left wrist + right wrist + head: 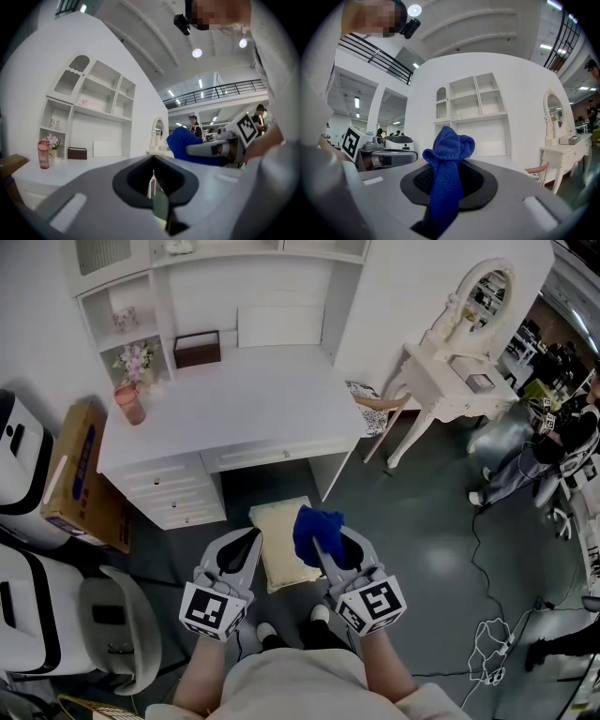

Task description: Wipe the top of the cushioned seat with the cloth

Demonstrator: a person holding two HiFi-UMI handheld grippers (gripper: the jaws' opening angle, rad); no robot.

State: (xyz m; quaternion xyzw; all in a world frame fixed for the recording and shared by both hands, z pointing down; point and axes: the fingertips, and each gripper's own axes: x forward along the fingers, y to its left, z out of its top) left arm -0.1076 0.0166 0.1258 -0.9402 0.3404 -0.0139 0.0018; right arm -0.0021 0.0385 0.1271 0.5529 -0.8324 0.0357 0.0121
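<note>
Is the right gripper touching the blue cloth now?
Touching. In the right gripper view, the right gripper has its jaws shut on the blue cloth.

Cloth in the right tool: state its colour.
The cloth is solid blue, clearest in the right gripper view.

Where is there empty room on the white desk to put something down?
The desk is bare across its middle and front, from the brown box forward. Its back left corner is crowded with the pink bottle and flowers. The floor right of the cushioned seat is bare too.
</note>
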